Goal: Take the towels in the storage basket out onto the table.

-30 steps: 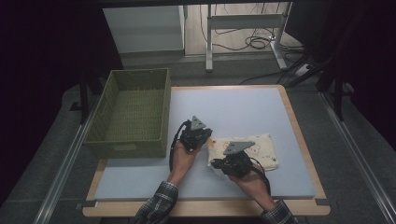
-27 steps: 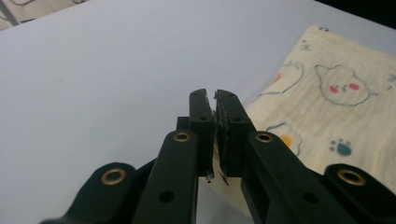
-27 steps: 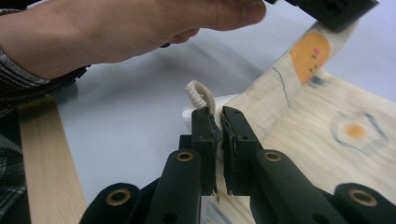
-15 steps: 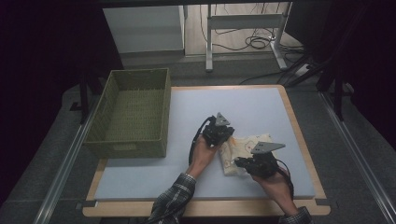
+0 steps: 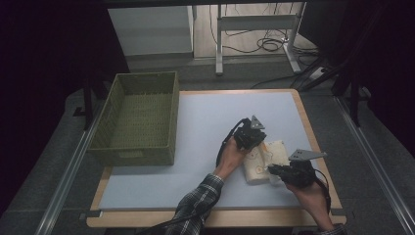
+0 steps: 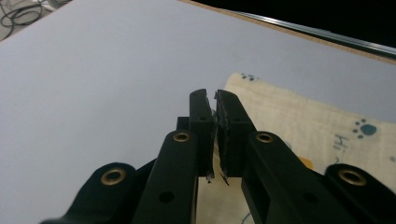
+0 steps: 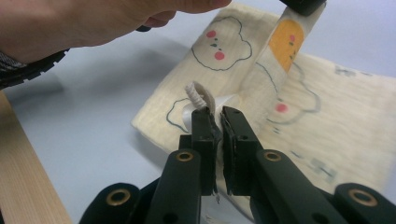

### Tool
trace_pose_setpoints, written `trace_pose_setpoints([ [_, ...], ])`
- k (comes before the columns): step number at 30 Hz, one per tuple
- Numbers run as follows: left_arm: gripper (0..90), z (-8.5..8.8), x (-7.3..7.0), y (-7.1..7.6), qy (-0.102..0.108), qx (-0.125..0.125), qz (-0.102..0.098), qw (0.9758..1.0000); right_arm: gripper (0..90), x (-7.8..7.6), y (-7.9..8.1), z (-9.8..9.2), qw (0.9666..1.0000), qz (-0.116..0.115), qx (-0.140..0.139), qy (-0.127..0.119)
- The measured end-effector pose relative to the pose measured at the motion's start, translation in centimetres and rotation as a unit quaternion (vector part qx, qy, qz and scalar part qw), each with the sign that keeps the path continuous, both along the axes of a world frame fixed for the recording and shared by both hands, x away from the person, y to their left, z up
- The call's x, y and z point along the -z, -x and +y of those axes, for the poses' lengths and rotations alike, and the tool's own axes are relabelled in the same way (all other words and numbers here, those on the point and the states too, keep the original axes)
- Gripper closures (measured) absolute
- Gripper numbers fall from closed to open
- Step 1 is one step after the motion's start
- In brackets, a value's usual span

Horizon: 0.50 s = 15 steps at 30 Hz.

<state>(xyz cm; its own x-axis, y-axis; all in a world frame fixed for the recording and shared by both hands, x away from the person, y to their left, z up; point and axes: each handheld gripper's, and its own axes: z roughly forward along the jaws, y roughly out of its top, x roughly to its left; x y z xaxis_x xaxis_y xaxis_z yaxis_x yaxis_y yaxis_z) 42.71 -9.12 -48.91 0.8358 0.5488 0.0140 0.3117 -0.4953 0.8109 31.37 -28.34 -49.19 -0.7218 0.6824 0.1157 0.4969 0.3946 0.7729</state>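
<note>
A dim room surrounded the wood-edged desk with its pale blue top, dark grey carpet lay on both sides, and beyond it stood a white cabinet and a grey metal frame over a lit wooden floor strewn with black cables.

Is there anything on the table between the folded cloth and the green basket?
Nothing visible does. Between the cloth, gripped by both tools, and the basket lies bare blue table; the left forearm comes in nearer the front edge.
</note>
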Motion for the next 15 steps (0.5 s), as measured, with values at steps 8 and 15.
trace_pose_setpoints([
  [8,85.8,-2.9,0.0,-0.6,-0.006,0.021,0.001,0.9998,84.1,0.0,0.2,-2.1,0.9998,0.004,0.018,0.001],
  [15,85.8,-4.8,0.7,-1.1,-0.024,0.024,0.007,0.9994,83.9,0.5,0.1,-3.6,0.9993,0.011,0.037,0.0],
])
